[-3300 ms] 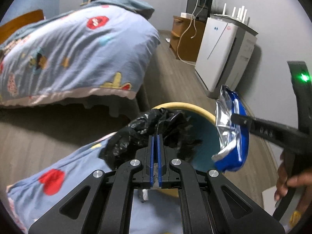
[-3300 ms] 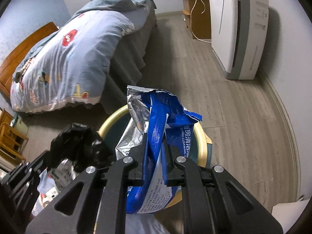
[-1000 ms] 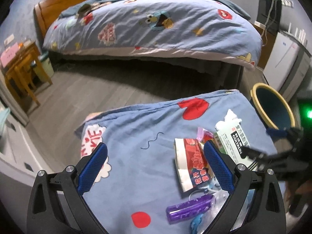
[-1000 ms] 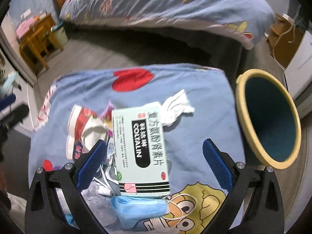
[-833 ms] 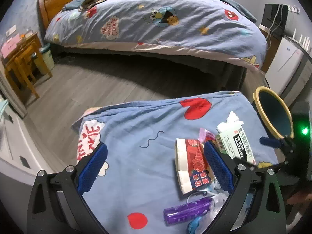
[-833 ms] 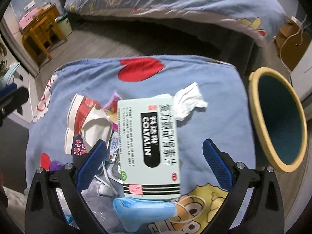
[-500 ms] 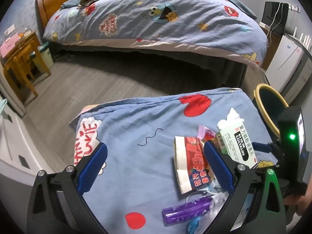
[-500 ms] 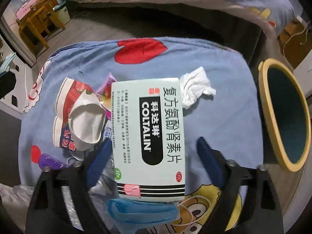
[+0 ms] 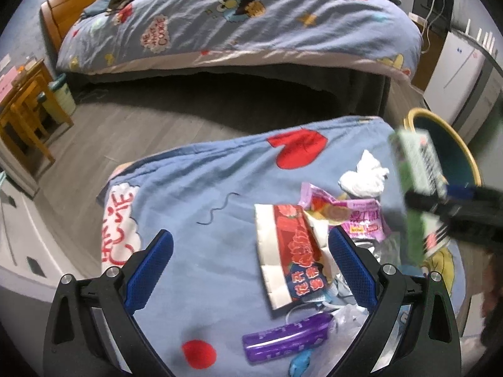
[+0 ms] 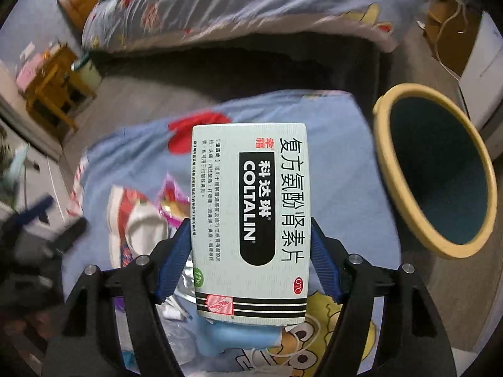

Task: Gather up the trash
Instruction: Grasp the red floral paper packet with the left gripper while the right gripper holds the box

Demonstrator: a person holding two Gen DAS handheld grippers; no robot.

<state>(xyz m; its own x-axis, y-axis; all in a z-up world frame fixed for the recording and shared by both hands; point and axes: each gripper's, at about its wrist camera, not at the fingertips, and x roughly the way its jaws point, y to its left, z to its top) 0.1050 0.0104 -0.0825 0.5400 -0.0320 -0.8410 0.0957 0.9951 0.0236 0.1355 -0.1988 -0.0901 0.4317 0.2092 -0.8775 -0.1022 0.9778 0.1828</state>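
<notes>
A pale green medicine box (image 10: 250, 220) printed COLTALIN is lifted above the blue cartoon cloth (image 9: 204, 182). My right gripper (image 10: 250, 229) is closing its jaws on it, with both blue pads against the box's long sides. In the left wrist view the box (image 9: 418, 163) hangs blurred at the right, near the yellow-rimmed bin (image 9: 411, 116). My left gripper (image 9: 250, 235) is open over the cloth, holding nothing. A red snack packet (image 9: 292, 251) lies just inside its right finger. A pink wrapper (image 9: 361, 216), a white tissue (image 9: 364, 176) and a purple tube (image 9: 286, 341) lie around it.
The bin (image 10: 386, 144) stands on the floor to the right of the cloth, its mouth tilted my way. A blue mask (image 10: 242, 330) lies under the box. Behind are a bed (image 9: 239, 15), a wooden stool (image 9: 25, 110) at left and a white appliance (image 9: 456, 72) at right.
My right gripper has closed on the medicine box and raised it off the cloth. The left gripper has sunk a little toward the red packet and stays open.
</notes>
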